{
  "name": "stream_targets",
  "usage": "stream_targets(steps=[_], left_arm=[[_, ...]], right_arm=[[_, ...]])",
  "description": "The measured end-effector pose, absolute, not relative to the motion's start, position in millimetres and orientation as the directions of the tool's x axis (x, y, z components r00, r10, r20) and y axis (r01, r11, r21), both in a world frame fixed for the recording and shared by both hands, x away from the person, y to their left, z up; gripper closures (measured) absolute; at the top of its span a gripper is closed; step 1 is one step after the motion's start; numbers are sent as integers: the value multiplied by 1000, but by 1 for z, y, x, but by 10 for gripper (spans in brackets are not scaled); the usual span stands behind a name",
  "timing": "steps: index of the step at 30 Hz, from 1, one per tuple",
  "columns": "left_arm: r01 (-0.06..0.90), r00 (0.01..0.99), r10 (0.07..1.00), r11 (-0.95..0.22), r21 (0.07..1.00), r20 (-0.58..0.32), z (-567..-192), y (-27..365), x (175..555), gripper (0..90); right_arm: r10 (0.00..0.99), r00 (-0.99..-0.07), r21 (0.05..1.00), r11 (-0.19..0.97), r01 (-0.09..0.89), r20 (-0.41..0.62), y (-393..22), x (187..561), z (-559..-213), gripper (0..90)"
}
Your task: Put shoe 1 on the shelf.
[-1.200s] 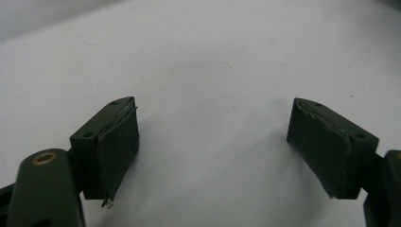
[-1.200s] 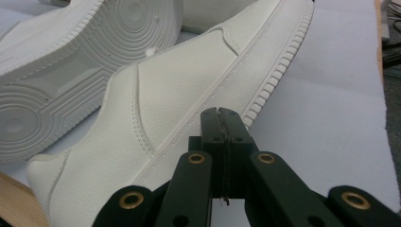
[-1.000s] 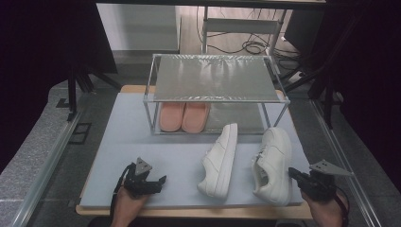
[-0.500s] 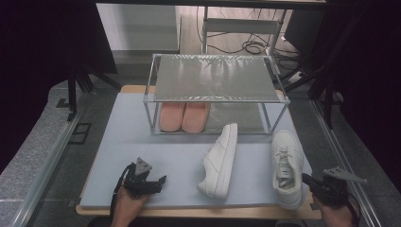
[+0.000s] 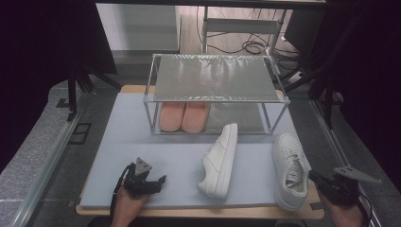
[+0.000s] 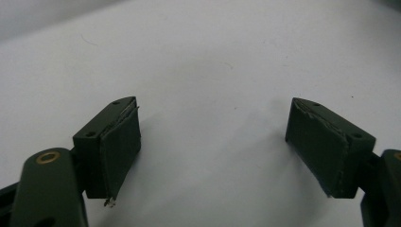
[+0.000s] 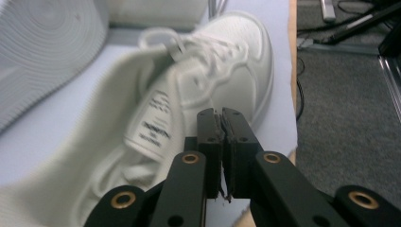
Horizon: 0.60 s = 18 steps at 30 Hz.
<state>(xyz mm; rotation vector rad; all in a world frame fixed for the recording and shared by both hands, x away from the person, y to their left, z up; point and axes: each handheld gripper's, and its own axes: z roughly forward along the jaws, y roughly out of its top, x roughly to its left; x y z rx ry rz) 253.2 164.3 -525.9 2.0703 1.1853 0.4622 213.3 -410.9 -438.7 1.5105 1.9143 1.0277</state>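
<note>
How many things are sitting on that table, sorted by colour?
White sneakers: 2, one lying on its side, one upright near the right edge
Pink slippers: 2, a pair on the rack's lower level
Metal rack: 1
Total: 5 things on the table

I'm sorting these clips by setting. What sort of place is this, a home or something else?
Probably a lab or recording workspace, not a home: a padded table holds a metal-framed shoe rack as a staged setup, loose cables trail on the floor behind, and black stands flank the table.
</note>
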Motion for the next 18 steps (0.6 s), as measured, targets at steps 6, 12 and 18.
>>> stream_targets(steps=[6, 12, 18], left_arm=[[606, 519, 854, -340, 719, -34, -526, 164, 253, 189], [606, 518, 854, -339, 720, -34, -526, 164, 253, 189], [606, 519, 854, -340, 719, -33, -526, 164, 253, 189]], right_arm=[[947, -311, 814, 123, 568, 74, -399, 213, -424, 897], [916, -391, 818, 158, 553, 87, -375, 209, -415, 898], [878, -470, 803, 216, 555, 89, -347, 206, -416, 898]])
